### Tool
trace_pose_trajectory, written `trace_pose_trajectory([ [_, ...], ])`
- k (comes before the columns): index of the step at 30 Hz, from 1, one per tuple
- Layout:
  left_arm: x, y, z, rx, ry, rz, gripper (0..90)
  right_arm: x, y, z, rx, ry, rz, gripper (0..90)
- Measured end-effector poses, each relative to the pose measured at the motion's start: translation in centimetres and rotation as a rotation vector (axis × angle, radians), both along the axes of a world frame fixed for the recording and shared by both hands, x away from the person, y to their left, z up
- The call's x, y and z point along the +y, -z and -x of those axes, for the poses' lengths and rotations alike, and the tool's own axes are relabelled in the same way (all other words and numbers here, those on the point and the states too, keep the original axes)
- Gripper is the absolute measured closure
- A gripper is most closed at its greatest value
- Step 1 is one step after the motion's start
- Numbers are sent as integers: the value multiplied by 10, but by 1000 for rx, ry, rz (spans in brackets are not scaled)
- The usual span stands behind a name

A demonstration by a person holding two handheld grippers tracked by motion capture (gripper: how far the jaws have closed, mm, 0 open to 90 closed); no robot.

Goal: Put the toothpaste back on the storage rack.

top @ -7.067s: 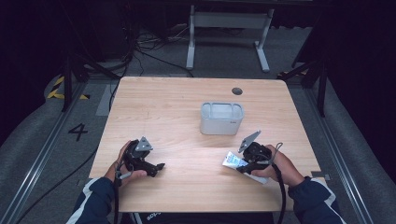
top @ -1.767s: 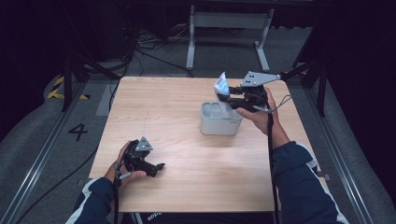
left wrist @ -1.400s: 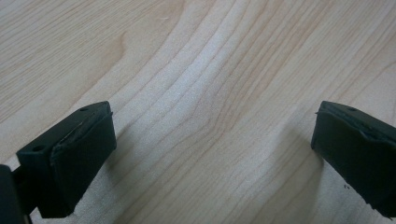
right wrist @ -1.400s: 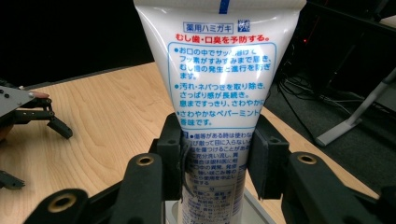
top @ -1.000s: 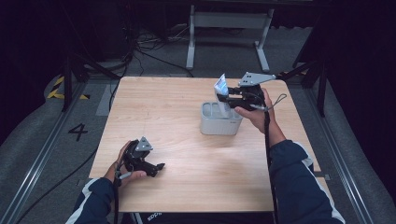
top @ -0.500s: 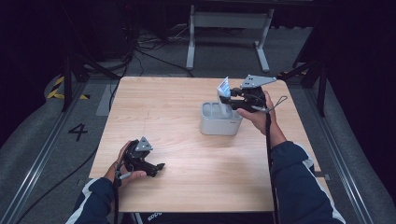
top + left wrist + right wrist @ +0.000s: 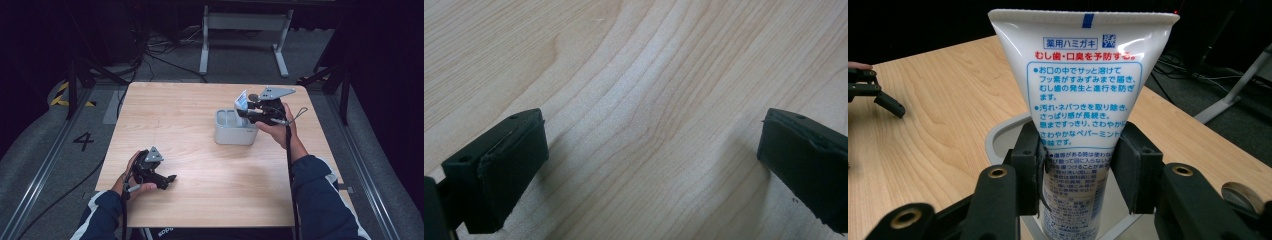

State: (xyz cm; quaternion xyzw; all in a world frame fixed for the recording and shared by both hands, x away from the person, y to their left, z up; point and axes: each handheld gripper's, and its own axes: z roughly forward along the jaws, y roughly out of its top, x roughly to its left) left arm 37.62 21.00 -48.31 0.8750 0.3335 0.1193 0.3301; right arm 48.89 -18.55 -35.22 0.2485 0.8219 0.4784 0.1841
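Pale wooden table [image 7: 200, 125]: my right gripper [image 7: 1075, 155] clamps a white printed plastic toothpaste tube [image 7: 1083, 100] upright over the grey holder [image 7: 232, 131], far right. Left gripper [image 7: 170, 178] rests near-left, jaws apart.

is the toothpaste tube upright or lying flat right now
Upright: the toothpaste tube stands crimped end up, clamped in the right gripper over the grey holder.

A pale wooden table [image 7: 200, 120] stands on grey floor [image 7: 40, 150]; beyond its far edge, a metal stand [image 7: 245, 22] and black cables [image 7: 160, 47] in darkness.
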Motion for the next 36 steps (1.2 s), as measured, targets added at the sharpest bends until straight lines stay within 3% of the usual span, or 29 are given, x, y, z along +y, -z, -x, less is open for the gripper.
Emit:
trace_pose_trajectory([
  [21, 0, 0, 0, 0, 0, 0, 3, -4, 20, 3, 25, 10, 38, 580],
  [30, 0, 0, 0, 0, -2, -1, 3, -1, 28, 5, 50, -11, 87, 570],
  [35, 0, 0, 0, 0, -1, -1, 3, -4, 29, 4, 60, -7, 67, 537],
  [36, 0, 0, 0, -1, 0, 0, 3, -6, 29, 4, 60, -4, 59, 644],
])
